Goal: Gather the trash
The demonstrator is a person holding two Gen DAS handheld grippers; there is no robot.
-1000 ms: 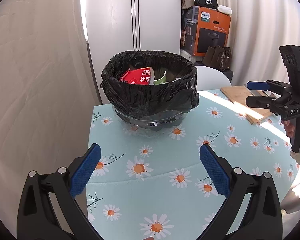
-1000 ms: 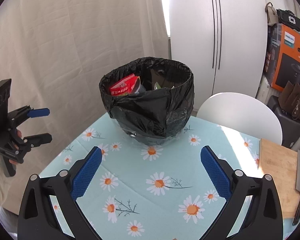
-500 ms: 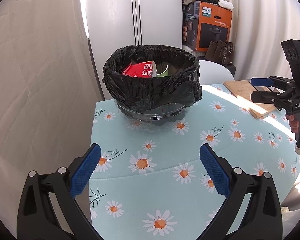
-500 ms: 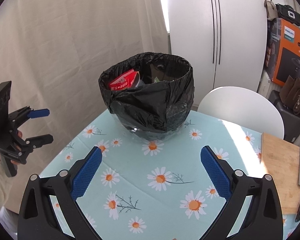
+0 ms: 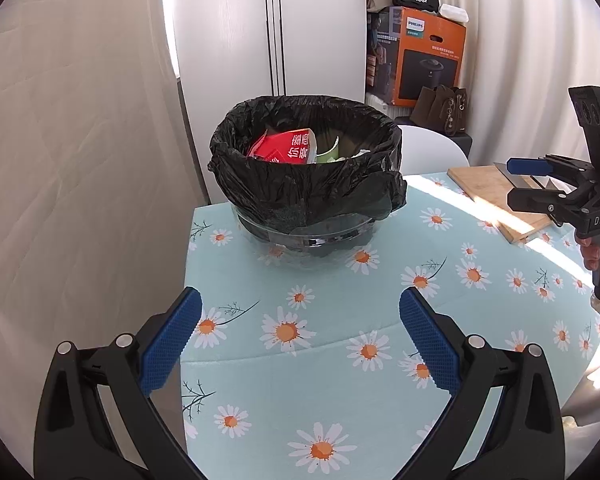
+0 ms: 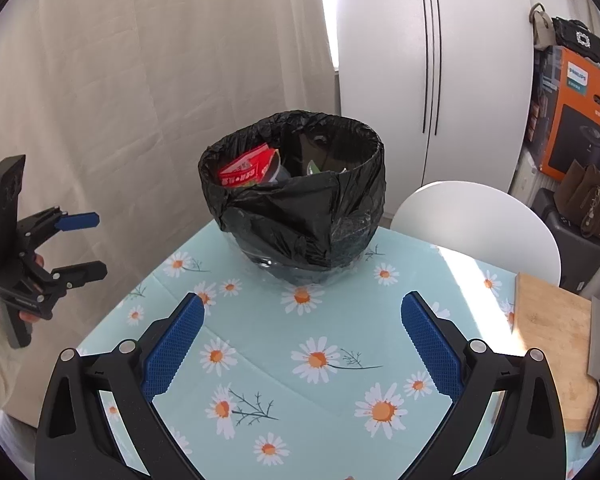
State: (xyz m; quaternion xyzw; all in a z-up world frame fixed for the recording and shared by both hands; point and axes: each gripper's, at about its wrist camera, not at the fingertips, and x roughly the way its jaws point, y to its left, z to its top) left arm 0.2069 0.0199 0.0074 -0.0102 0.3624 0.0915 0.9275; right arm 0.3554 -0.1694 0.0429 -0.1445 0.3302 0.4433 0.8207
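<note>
Daylight is flooding both views, scene bright overall. Sun is coming from the right side, laying a hard overexposed band across the daisy-print light-blue worktop (image 5: 340,380) and the pale wooden cutting board (image 5: 496,196). The narrow window strip (image 6: 327,12) between curtain and cabinet is blowing out to white. The glossy black bin liner (image 6: 300,216) is picking up small glare patches. Soft shadow is sitting under the bin. Fisheye is bending straight cabinet lines and darkening the corners into a black vignette. Focus is holding sharp throughout, no motion blur showing.
</note>
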